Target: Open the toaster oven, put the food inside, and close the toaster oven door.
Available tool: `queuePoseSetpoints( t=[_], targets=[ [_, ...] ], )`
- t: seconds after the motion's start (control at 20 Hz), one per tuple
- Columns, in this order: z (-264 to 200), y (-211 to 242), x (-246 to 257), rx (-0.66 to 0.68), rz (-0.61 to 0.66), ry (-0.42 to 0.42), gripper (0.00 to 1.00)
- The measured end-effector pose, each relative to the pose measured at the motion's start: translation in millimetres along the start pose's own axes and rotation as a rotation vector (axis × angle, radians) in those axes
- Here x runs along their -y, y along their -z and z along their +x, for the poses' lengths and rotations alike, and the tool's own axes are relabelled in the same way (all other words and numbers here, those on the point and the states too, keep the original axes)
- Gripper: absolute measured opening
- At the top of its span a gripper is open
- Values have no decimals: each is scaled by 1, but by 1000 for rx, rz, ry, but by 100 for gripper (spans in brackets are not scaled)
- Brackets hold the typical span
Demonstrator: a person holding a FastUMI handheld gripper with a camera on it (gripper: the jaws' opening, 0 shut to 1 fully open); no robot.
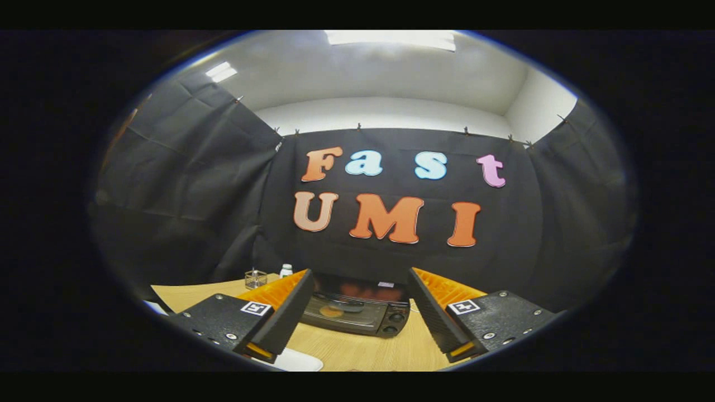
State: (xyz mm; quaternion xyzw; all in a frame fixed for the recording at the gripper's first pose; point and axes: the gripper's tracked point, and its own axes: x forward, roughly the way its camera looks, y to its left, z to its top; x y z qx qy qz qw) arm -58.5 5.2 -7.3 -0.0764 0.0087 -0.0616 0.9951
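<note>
A black toaster oven (357, 311) stands on the wooden table (368, 349) ahead of my fingers, seen through the gap between them. Its glass door is shut and two knobs (395, 322) sit at its right end. My gripper (360, 307) is open, its two orange-and-black fingers (290, 312) spread wide and holding nothing. It hovers above the table, well short of the oven. A white object (296, 360) lies on the table just under the left finger; what it is I cannot tell.
A small clear glass container (255, 278) and a white bottle (286, 271) stand at the table's far left, behind the left finger. Black cloth walls close in the booth behind and beside the table.
</note>
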Motion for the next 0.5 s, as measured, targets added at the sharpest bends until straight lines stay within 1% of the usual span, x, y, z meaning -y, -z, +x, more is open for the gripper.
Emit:
queuePoseSetpoints(
  t=[0.15, 0.25, 0.4, 0.5],
  targets=[
    [0, 6, -4, -14, -3, -13, 99],
    [2, 5, -1, -12, -13, -1, 99],
    [3, 4, -7, -2, -8, -20, 99],
    [5, 2, -2, 5, -9, -6, 99]
  ],
)
